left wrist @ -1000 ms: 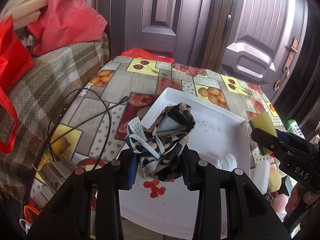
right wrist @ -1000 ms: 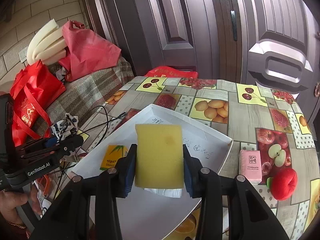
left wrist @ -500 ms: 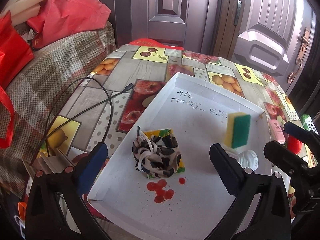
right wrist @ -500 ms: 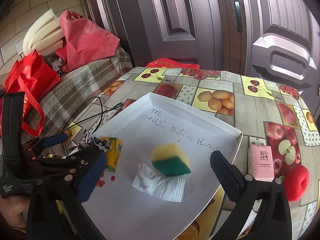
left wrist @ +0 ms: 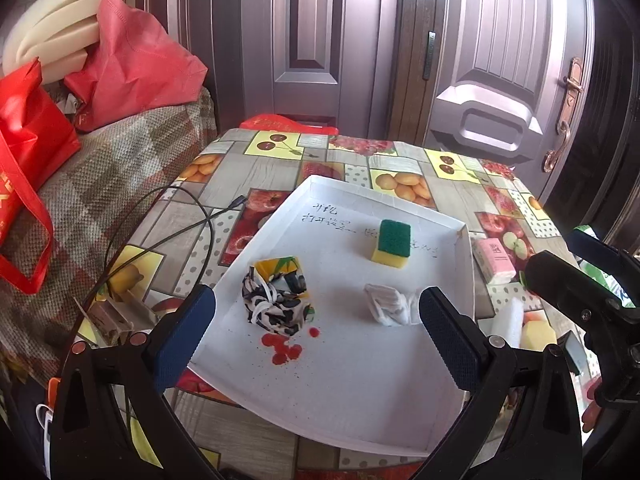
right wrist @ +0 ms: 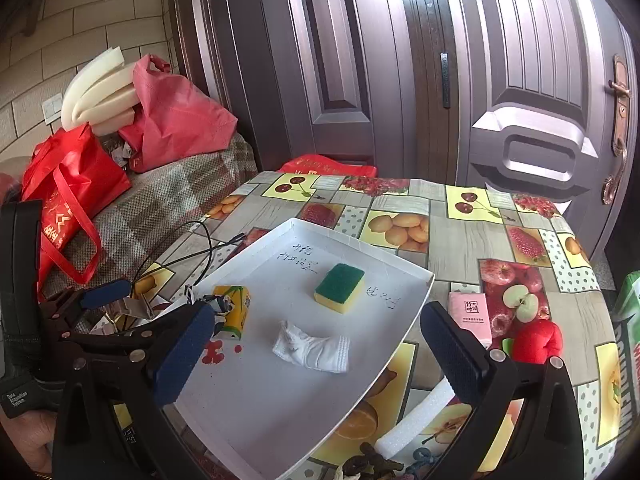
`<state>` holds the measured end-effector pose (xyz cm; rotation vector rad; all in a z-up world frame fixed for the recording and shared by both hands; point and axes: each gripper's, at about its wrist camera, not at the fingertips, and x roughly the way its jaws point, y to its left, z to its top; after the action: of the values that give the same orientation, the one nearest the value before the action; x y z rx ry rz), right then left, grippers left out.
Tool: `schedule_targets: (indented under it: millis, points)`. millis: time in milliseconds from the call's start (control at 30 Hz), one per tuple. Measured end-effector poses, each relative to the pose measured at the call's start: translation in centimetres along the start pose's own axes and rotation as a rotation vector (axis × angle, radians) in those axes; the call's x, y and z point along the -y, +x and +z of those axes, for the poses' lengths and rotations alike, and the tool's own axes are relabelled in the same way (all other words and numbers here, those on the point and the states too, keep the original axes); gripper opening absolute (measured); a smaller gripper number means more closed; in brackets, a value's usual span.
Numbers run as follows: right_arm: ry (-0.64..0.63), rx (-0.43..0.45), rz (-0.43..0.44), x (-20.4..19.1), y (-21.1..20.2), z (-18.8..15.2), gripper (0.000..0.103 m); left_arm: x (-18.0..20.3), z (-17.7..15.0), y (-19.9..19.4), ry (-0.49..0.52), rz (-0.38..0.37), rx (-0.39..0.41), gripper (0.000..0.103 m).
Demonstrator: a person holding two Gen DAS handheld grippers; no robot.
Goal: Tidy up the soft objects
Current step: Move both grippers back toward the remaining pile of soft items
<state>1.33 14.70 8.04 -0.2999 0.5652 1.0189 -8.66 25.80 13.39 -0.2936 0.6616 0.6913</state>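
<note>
Left gripper: jaws spread wide, empty; black-and-white patterned cloth bundle lay ahead between them in the shallow white cardboard tray.
Right gripper: jaws wide, empty; yellow-and-green sponge lay beyond, in the tray.

1. Small yellow carton, left of centre in the right wrist view: its lower left corner is hidden behind the blue pad of the near finger.
2. Black-and-white patterned fabric bundle, centre left in the left wrist view: covers most of that carton.
3. Green-and-white printed package: cut off by the right edge.
4. Handwriting on the white tray: too small to read.
5. Dark tangle at the bottom edge: cannot tell what it is.
</note>
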Motion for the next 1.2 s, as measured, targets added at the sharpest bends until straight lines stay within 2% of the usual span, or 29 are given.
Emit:
schedule_targets:
  millis: [133,233,433,600,667,833,1033,1200]
  points:
    - [0.009,0.036,-0.023,0.7,-3.2,-1.0,0.103,2.1,-1.8,-2.5,0.016,-0.047,0.022,0.103]
    - [0.031,0.038,-0.071,2.5,-5.5,-3.1,0.103,4.0,-4.7,-3.4,0.05,-0.107,0.001,0.103]
    - [0.149,-0.032,-0.256,9.2,-9.6,-9.7,0.103,9.8,-13.1,-1.8,0.182,-0.256,-0.18,0.103]
    - [0.284,-0.167,-0.395,14.4,-11.1,-16.3,0.103,14.2,-17.9,0.2,0.273,-0.279,-0.282,0.103]
    - [0.303,-0.212,-0.43,15.4,-11.1,-18.4,0.103,15.8,-18.2,0.2,0.333,-0.253,-0.256,0.103]
    - [0.274,-0.266,-0.475,15.4,-10.5,-20.9,0.103,18.3,-17.6,1.3,0.362,-0.254,-0.244,0.103]
    - [0.259,-0.324,-0.469,14.6,-8.4,-21.5,0.103,18.2,-17.5,1.5,0.36,-0.26,-0.244,0.103]
    - [0.288,-0.313,-0.479,14.8,-8.5,-21.5,0.103,18.2,-17.5,1.5,0.358,-0.262,-0.245,0.103]
